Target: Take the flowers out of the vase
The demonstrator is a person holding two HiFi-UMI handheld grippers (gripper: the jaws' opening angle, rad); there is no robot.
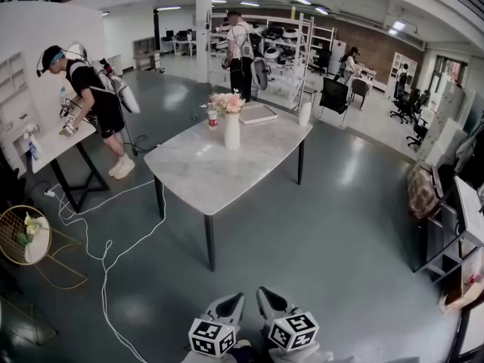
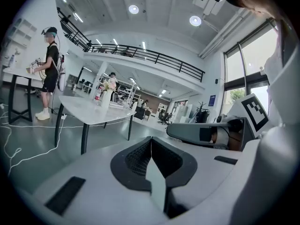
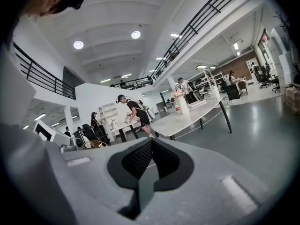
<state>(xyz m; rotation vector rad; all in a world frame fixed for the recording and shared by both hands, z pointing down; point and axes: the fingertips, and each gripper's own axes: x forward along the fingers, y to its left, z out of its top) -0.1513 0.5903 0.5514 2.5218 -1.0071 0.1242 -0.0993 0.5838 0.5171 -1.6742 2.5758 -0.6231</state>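
A white vase (image 1: pixel 231 129) with pink flowers (image 1: pixel 227 102) stands upright near the far end of the marble-topped table (image 1: pixel 219 172). Both grippers are low at the bottom edge of the head view, well short of the table. The left gripper (image 1: pixel 234 301) and the right gripper (image 1: pixel 265 294) sit side by side and point toward it. In the left gripper view the jaws (image 2: pixel 151 142) meet with nothing between them, and the vase (image 2: pixel 106 98) is small and far off. The right gripper's jaws (image 3: pixel 152 142) are also shut and empty, with the vase (image 3: pixel 183 106) distant.
A red can (image 1: pixel 212 116), a flat tray (image 1: pixel 258 113) and a white cylinder (image 1: pixel 305 113) share the table. A person (image 1: pixel 91 97) works at a side table on the left, another person (image 1: pixel 240 48) stands behind. White cables (image 1: pixel 98 240) trail over the floor. Shelving (image 1: pixel 454 225) lines the right.
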